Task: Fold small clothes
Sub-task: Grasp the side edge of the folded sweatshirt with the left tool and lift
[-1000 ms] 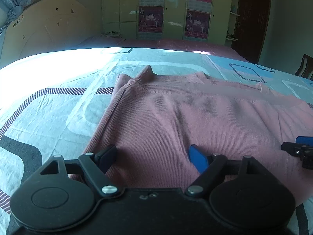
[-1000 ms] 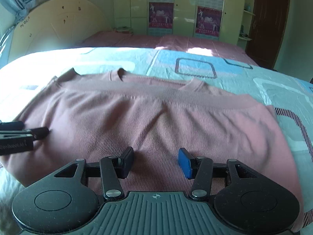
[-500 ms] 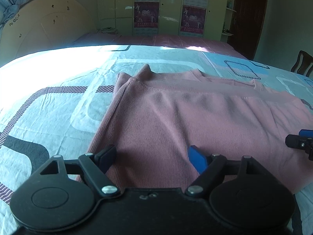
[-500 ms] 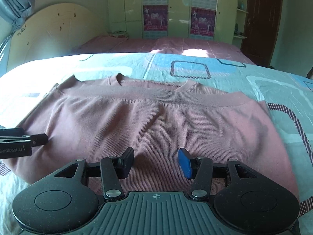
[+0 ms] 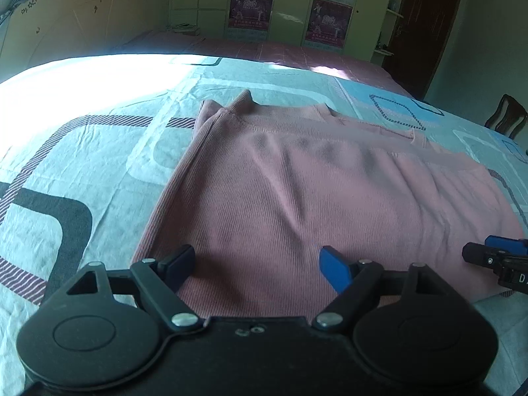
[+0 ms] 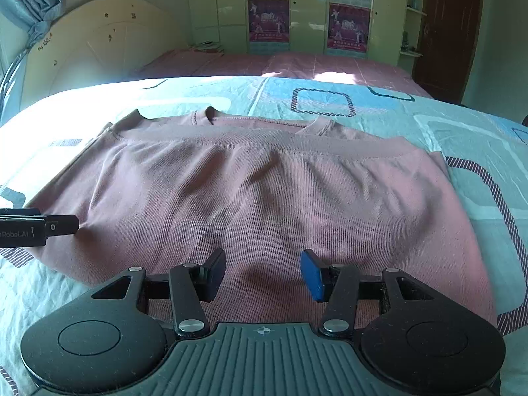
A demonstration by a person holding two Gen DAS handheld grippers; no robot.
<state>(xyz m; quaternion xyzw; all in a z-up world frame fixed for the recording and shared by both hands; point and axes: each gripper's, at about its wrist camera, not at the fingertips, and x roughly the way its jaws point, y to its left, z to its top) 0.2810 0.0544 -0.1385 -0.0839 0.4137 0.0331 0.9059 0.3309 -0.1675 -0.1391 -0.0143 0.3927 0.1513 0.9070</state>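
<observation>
Left wrist view shows the pink sweater [image 5: 297,198] lying folded on the bed [image 5: 82,165]. Both the left tongs [image 5: 255,264] and right tongs [image 6: 262,272] are apart, holding nothing. If one snags the soft knit, the neat fold could get pulled crooked.

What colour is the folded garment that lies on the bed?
The garment is dusty pink, a fine ribbed knit. It shows best in the right wrist view.
</observation>
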